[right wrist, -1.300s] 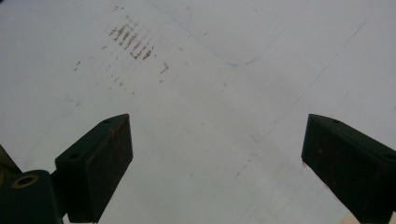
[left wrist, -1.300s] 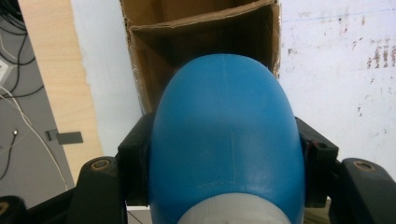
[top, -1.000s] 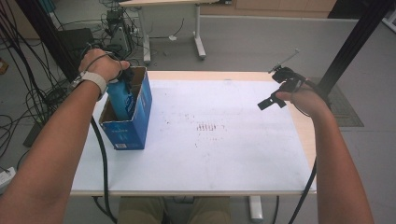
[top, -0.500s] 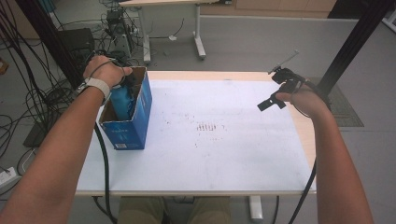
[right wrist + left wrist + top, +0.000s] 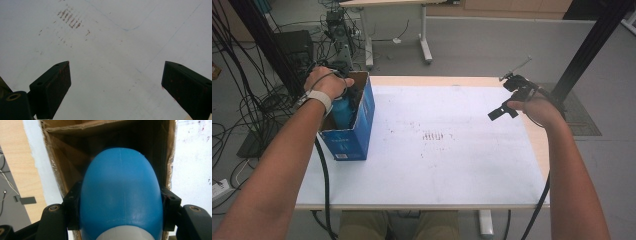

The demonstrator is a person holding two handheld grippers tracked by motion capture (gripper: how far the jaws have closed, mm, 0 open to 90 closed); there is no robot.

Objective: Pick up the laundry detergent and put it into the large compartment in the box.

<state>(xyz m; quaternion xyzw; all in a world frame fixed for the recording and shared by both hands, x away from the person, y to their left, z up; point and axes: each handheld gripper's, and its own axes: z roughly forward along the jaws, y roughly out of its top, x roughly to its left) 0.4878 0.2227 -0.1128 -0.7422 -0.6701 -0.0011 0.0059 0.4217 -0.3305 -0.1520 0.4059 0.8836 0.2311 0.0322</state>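
Observation:
A blue bottle [image 5: 121, 192] with a white cap [image 5: 123, 235] is clamped between the jaws of my left gripper [image 5: 121, 212], bottom end pointing down into an open blue cardboard box [image 5: 357, 130]. From above, the bottle [image 5: 343, 111] sits partly inside the box at the table's left, under the left hand, with the left gripper [image 5: 347, 95] over it. My right gripper [image 5: 116, 85] stands open with nothing between its fingers, held above the white table cover. In the high view the right gripper [image 5: 502, 110] hovers at the far right of the table.
The white table cover [image 5: 437, 165] carries a patch of reddish-brown marks [image 5: 432, 136] near its middle. The box's brown inner walls [image 5: 62, 170] surround the bottle closely. Cables and black frame posts [image 5: 262, 45] stand left of the table; another desk stands behind.
My left hand has sunk, taking the blue bottle deeper into the box. The right hand and its gripper have stayed where they were.

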